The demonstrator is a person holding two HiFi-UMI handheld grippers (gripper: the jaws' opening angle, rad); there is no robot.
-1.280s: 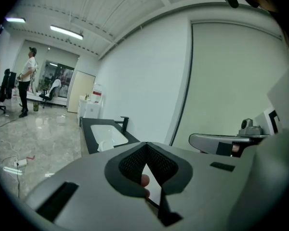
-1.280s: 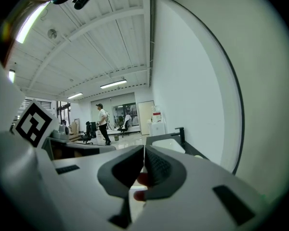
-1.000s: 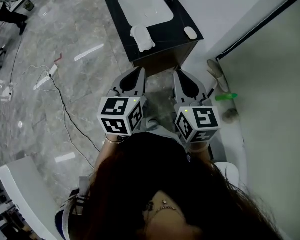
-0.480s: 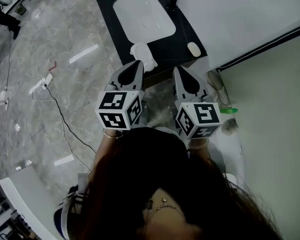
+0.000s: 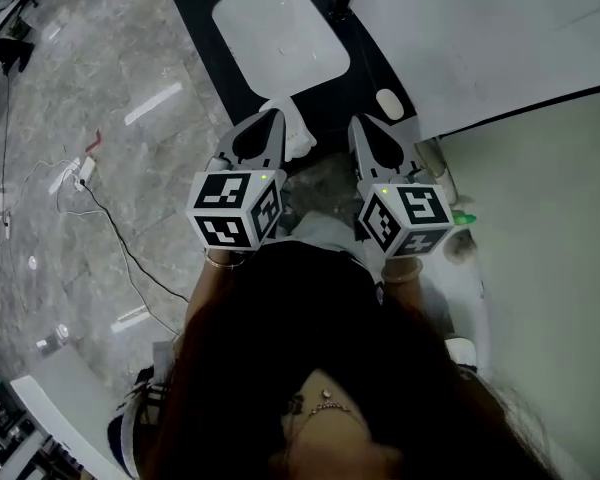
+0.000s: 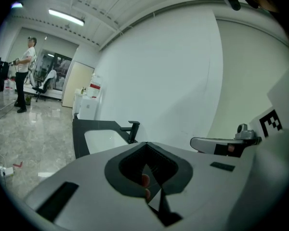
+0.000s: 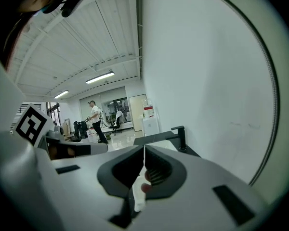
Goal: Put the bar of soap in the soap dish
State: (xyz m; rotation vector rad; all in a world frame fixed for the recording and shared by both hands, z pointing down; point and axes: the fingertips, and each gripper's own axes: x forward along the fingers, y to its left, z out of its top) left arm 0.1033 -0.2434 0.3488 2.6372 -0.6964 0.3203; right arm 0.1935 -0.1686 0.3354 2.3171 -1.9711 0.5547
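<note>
Task not yet begun. The left gripper (image 5: 272,115) and right gripper (image 5: 361,121) are hovering over the tabletop's (image 5: 370,60) near edge, jaws clenched on nothing. The soap (image 5: 387,103) is lying near the right edge, apart from the soap dish (image 5: 299,134) at the near edge.

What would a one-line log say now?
left gripper: shut, empty | right gripper: shut, empty | white oval soap bar: on black counter

Overhead, two low views; shared sink (image 5: 280,38)
</note>
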